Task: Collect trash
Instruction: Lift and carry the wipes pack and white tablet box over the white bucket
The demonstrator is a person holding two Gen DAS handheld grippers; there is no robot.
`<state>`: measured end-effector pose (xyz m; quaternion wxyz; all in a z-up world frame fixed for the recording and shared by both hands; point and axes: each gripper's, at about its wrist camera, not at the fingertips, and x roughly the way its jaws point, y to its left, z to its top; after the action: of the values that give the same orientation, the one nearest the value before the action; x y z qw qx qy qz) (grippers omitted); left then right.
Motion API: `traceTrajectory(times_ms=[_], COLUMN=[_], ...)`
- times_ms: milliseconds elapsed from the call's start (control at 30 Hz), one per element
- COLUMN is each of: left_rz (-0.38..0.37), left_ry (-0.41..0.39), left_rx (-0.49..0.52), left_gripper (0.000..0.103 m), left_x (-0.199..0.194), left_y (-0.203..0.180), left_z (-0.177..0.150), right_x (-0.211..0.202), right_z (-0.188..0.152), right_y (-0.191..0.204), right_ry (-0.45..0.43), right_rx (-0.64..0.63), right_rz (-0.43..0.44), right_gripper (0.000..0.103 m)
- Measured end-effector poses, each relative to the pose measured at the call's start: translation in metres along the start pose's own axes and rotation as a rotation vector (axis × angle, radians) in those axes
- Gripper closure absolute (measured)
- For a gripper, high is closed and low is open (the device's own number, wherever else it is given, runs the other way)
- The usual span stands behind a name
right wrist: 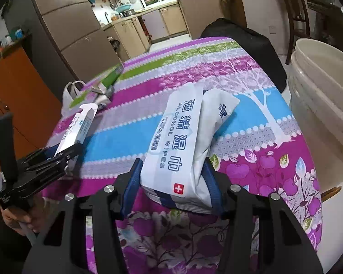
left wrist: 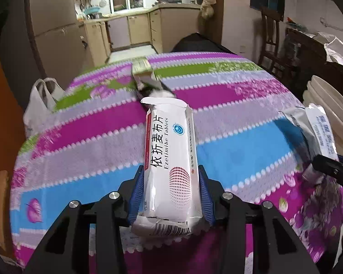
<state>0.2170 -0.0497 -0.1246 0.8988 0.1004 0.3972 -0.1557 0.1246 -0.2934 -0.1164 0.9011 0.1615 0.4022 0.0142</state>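
Ezetimibe tablet box (left wrist: pixel 169 159), clamped near its barcode end by the left gripper (left wrist: pixel 170 196), juts far out over the striped surface (left wrist: pixel 240 141); that long overhang could twist it free. Alcohol wipes pack (right wrist: pixel 180 146), soft and pinched in the right gripper (right wrist: pixel 173 189), might squeeze out.

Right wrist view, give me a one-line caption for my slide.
Right gripper clamps an alcohol wipes pack above the striped tablecloth, white bucket alongside.
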Motion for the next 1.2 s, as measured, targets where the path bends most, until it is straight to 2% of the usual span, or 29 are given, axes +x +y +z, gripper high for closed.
traceTrajectory(times_ms=[267, 467, 833, 967, 1200], left_rz=[0.004, -0.035, -0.121, -0.150, -0.202], left_ry=[-0.103, -0.182, -0.305, -0.327, -0.336], left_rx=[0.104, 0.197, 0.378, 0.428, 0.516], left_gripper=[0.057, 0.057, 0.057, 0.057, 0.057], left_x=[-0.028, -0.046, -0.068, -0.071, -0.063], left_y=[-0.047, -0.098, -0.214, -0.256, -0.330], left_z=[0.046, 0.080, 0.139, 0.152, 0.166], right_x=[-0.040, -0.087, -0.163, -0.175, -0.183], right_z=[0.031, 0.060, 0.095, 0.098, 0.106], right_y=[-0.009, -0.039, -0.118, -0.154, -0.207], right_ry=[-0.039, -0.088, -0.178, -0.164, -0.115], right_rx=[-0.008, -0.015, 0.018, 0.037, 0.102], right_rz=[0.037, -0.007, -0.207, -0.290, -0.356], right_gripper=[0.052, 0.052, 0.052, 0.052, 0.052])
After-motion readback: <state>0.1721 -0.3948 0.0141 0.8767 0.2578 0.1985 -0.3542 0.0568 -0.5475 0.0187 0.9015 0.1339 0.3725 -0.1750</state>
